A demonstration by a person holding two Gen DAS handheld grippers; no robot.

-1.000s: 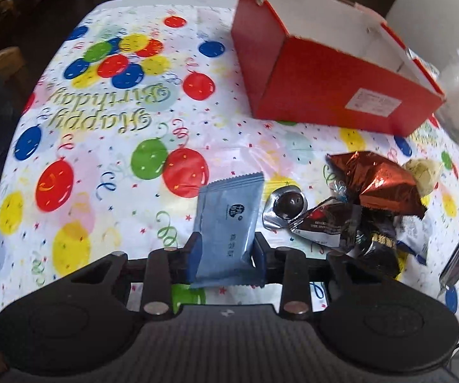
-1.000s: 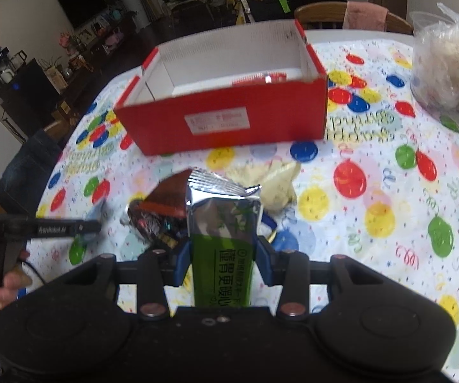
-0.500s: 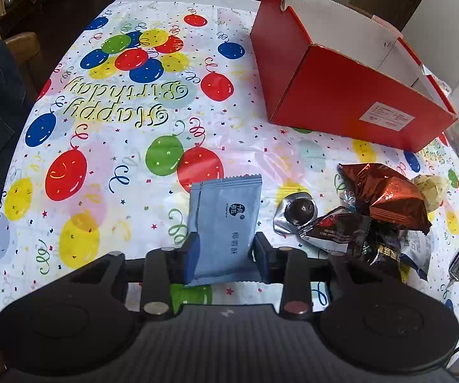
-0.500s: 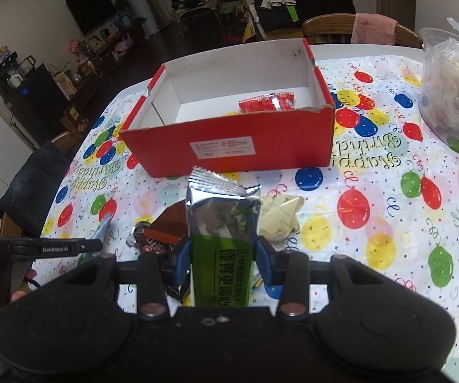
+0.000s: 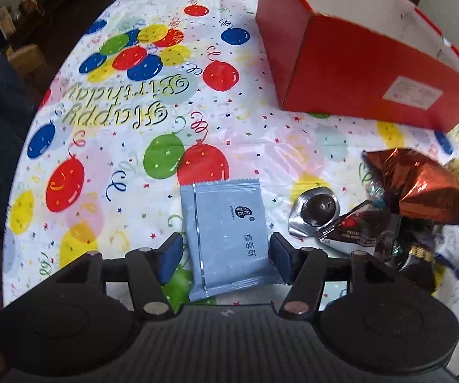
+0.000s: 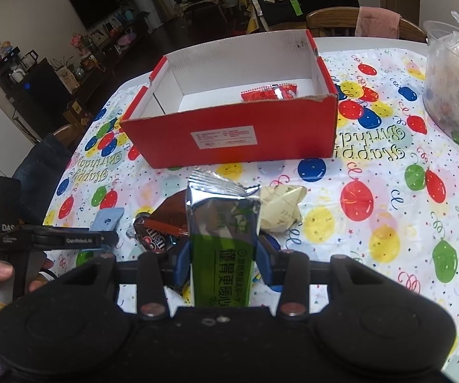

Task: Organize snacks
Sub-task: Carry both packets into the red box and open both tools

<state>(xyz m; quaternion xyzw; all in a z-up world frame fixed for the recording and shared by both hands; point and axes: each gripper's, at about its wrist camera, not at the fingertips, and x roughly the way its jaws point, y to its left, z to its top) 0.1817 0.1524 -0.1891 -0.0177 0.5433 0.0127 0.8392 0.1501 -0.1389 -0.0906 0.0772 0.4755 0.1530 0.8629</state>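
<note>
The left tool stands apart, its pads clear of the grey packet lying between them on the desk, well short of the red box. To its right sits the snack pile. The right tool is clamped on a green packet, held upright over the pile, the box just ahead with one red packet inside. Good practice, I judge: carry the green packet over the near wall, lower it inside, then part the pads. The left tool should re-grip squarely or pull straight back.
</note>
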